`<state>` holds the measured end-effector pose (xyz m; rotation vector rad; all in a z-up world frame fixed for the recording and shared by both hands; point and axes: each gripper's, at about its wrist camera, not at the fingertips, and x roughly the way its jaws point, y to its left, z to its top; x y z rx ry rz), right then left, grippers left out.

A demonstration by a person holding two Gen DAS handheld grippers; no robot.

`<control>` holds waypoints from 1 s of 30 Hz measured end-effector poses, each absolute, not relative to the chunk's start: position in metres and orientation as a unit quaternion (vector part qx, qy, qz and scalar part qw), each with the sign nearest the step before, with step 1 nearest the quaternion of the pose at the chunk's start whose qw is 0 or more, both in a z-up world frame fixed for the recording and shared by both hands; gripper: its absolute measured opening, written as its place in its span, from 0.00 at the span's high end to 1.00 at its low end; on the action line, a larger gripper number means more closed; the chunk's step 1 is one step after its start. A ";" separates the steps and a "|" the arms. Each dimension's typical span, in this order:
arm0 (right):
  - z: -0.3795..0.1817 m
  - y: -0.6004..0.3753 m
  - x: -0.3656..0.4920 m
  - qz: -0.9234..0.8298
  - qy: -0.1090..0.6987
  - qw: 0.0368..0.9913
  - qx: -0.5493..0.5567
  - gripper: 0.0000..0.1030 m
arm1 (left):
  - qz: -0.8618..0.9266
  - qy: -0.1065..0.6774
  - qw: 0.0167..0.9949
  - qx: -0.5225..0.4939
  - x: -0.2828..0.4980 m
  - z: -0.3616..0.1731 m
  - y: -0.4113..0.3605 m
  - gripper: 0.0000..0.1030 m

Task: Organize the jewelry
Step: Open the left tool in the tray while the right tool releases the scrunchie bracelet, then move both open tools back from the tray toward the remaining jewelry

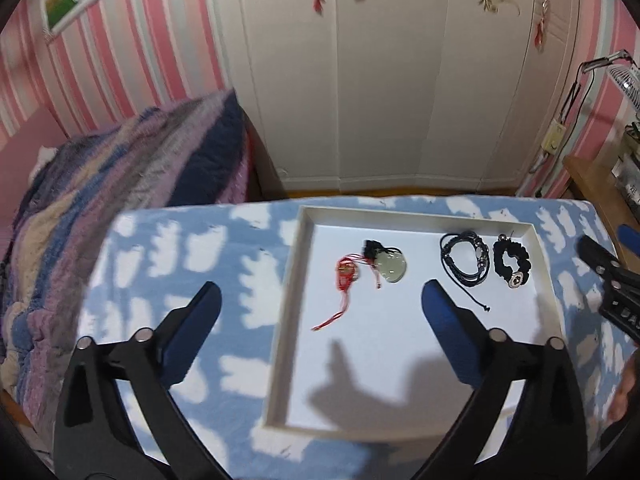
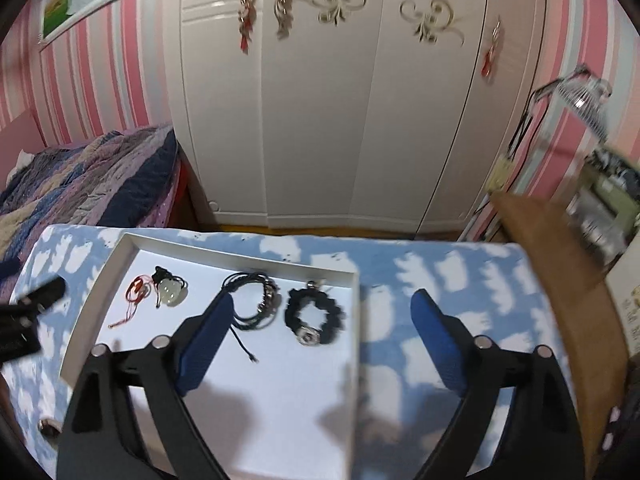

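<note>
A shallow white tray [image 1: 298,248] [image 2: 120,256] lies on a blue cloth with white clouds. In it lie a red cord charm [image 1: 347,274] [image 2: 135,291], a pale green jade pendant [image 1: 391,267] [image 2: 171,293], a black leather cord bracelet [image 1: 464,258] [image 2: 256,300] and a black braided bracelet with a metal clasp [image 1: 512,264] [image 2: 316,314]. My left gripper [image 1: 322,302] is open and empty above the tray's left edge. My right gripper [image 2: 324,316] is open and empty above the tray's right part; it also shows at the right edge of the left wrist view [image 1: 612,280].
A bed with a striped purple and blue quilt [image 1: 120,200] stands left of the table. White wardrobe doors [image 1: 380,80] stand behind. A wooden desk [image 2: 560,260] with a fan and cables is at the right. A small metal object [image 2: 48,426] lies on the cloth near the tray.
</note>
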<state>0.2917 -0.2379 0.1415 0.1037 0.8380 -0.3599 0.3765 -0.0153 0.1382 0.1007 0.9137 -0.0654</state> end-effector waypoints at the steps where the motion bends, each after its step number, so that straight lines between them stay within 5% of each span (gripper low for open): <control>1: 0.149 -0.236 0.282 -0.175 0.397 0.900 0.042 0.11 | -0.027 0.435 0.898 0.050 0.369 0.143 -0.012 0.03; 4: 0.165 -0.233 0.250 -0.177 0.373 0.910 0.039 0.04 | -0.019 0.421 0.906 0.050 0.341 0.157 0.001 0.03; 30: 0.187 -0.197 0.070 -0.155 0.355 0.915 0.116 0.04 | -0.040 0.399 0.913 0.069 0.145 0.172 0.054 0.03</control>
